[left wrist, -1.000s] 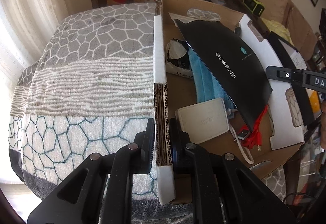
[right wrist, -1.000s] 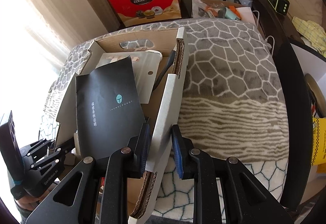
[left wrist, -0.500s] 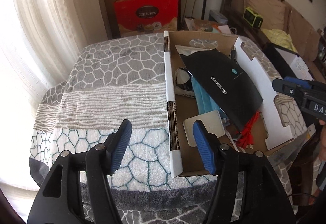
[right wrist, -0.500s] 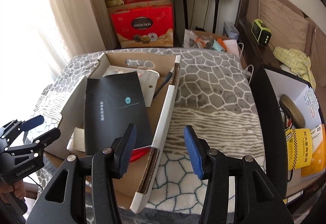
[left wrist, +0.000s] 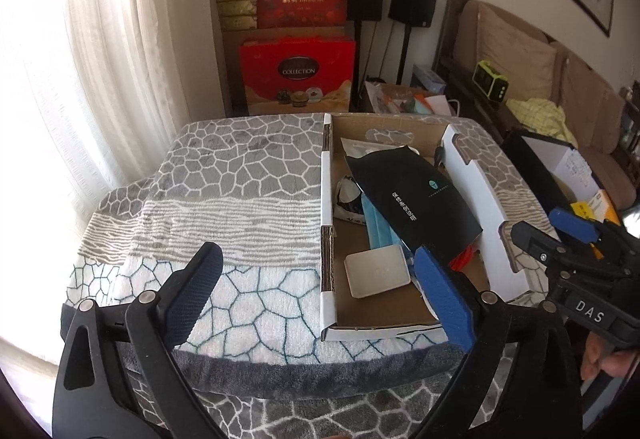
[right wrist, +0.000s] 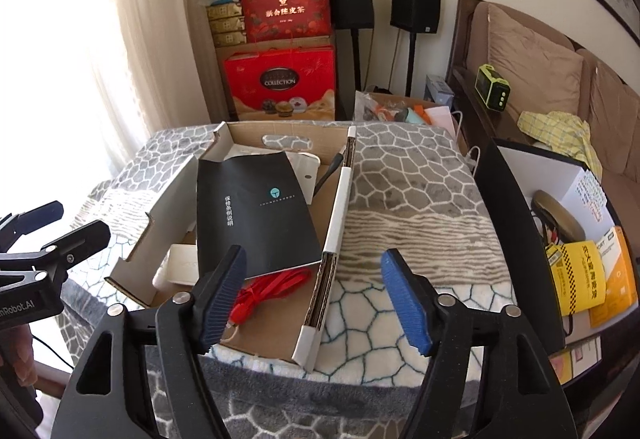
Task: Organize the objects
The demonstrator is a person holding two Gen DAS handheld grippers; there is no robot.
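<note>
Now we hold both grippers with jaws spread wide, gripping nothing, above the near edge of a blanket-covered desk (left wrist: 224, 199). Left gripper (left wrist: 316, 291) and right gripper (right wrist: 312, 299) face an open cardboard box (left wrist: 328, 223) resting on the blanket. Inside lie a black booklet (right wrist: 256, 215), a red cable (right wrist: 268, 287), a blue face mask (left wrist: 376, 227) and a white pad (left wrist: 376, 275).
</note>
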